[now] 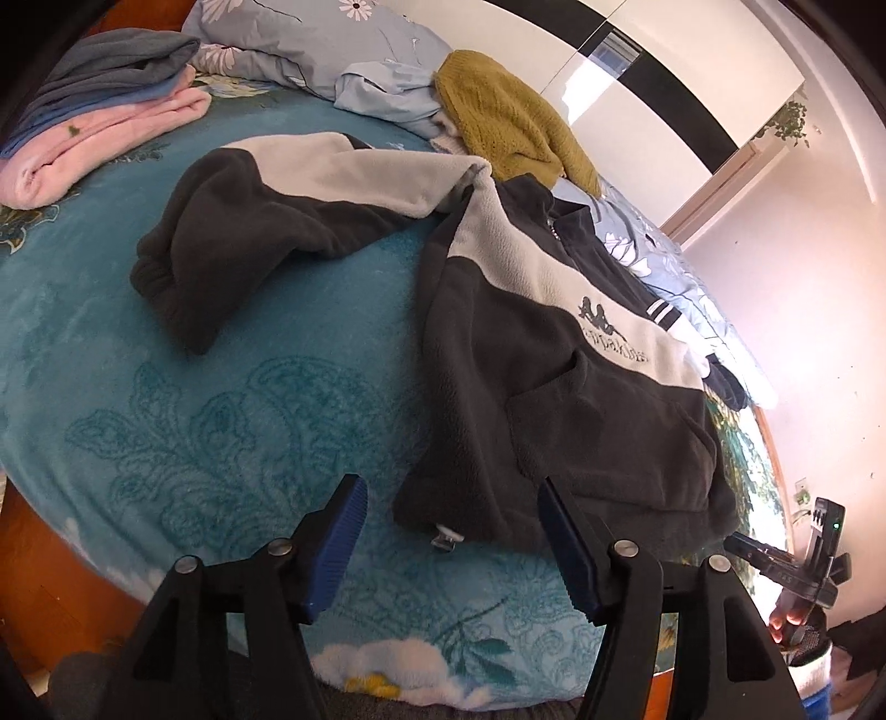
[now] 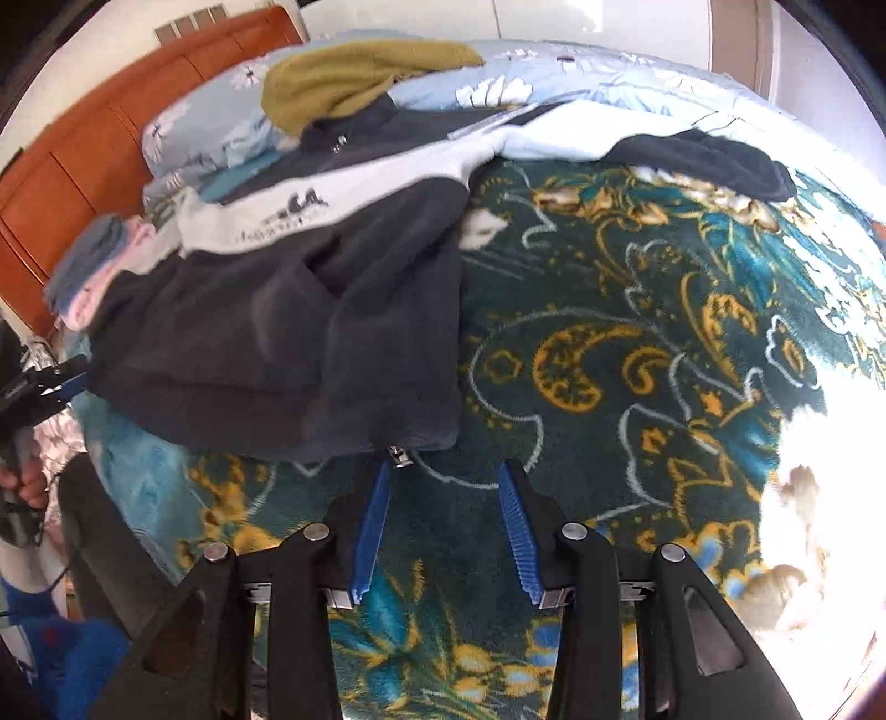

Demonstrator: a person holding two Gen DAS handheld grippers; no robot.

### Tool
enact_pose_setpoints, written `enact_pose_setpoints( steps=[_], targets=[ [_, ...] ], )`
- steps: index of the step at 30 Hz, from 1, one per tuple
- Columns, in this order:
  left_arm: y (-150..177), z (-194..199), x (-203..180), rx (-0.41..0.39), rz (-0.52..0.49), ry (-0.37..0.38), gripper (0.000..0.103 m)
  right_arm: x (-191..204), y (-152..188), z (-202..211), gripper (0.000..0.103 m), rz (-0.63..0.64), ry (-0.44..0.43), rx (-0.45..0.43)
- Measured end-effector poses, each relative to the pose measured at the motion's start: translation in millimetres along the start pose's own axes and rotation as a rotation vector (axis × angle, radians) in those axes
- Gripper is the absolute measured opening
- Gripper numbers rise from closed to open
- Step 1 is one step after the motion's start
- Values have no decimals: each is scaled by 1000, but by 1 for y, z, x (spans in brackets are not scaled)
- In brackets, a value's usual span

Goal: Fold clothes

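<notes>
A dark grey and pale grey fleece jacket (image 1: 554, 354) lies spread on the teal patterned bed blanket (image 1: 210, 443), one sleeve (image 1: 232, 238) stretched out to the left. My left gripper (image 1: 451, 490) is open just short of the jacket's bottom hem, where the zipper pull (image 1: 446, 537) lies between its blue pads, untouched. In the right wrist view the same jacket (image 2: 288, 332) lies to the upper left. My right gripper (image 2: 443, 471) is open, its fingertips just short of the hem corner with the zipper end (image 2: 400, 457). Nothing is held.
Folded pink and grey-blue clothes (image 1: 94, 111) sit stacked at the far left. A mustard knit sweater (image 1: 509, 116) lies on a pale blue floral duvet (image 1: 332, 39) at the back. A wooden headboard (image 2: 111, 149) stands behind. A person's hand (image 2: 27, 482) holds the other gripper.
</notes>
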State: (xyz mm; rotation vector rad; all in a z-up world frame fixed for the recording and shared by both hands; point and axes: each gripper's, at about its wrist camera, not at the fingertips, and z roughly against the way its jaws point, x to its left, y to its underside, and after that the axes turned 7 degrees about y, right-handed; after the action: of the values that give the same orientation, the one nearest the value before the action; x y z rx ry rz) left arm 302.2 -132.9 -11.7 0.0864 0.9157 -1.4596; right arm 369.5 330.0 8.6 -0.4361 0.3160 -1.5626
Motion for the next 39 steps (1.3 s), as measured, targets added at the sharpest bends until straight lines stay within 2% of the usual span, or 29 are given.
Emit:
enact_pose_setpoints(
  steps=[2, 6, 12, 18, 21, 24, 29, 31, 34, 37, 39],
  targets=[
    [6, 0, -1, 9, -22, -36, 68, 7, 0, -5, 42, 24, 32, -6],
    [15, -6, -7, 33, -63, -60, 68, 20, -5, -8, 42, 75, 114, -61],
    [23, -25, -24, 73, -143, -113, 68, 12, -28, 2, 42, -33, 49, -205],
    [17, -34, -27, 28, -149, -163, 68, 5, -56, -4, 42, -190, -32, -231],
    [11, -32, -25, 0, -121, -158, 68, 5, -66, -4, 42, -205, -28, -251],
    [7, -30, -29, -18, -154, -152, 68, 1, -75, -2, 42, -231, -32, -287],
    [11, -35, -33, 15, -203, -167, 68, -12, -91, -10, 43, -308, -41, -281],
    [13, -35, -28, 17, -178, -163, 68, -16, -91, -12, 43, -334, -46, -273],
    [8, -27, -18, -24, -112, -154, 68, -19, -85, -13, 43, -353, -45, -256],
    [2, -25, -10, -53, -69, -200, 68, -24, -72, -10, 43, -361, -47, -237],
    [2, -26, -9, -55, -52, -203, 67, -24, -61, -9, 44, -363, -40, -220]
  ],
)
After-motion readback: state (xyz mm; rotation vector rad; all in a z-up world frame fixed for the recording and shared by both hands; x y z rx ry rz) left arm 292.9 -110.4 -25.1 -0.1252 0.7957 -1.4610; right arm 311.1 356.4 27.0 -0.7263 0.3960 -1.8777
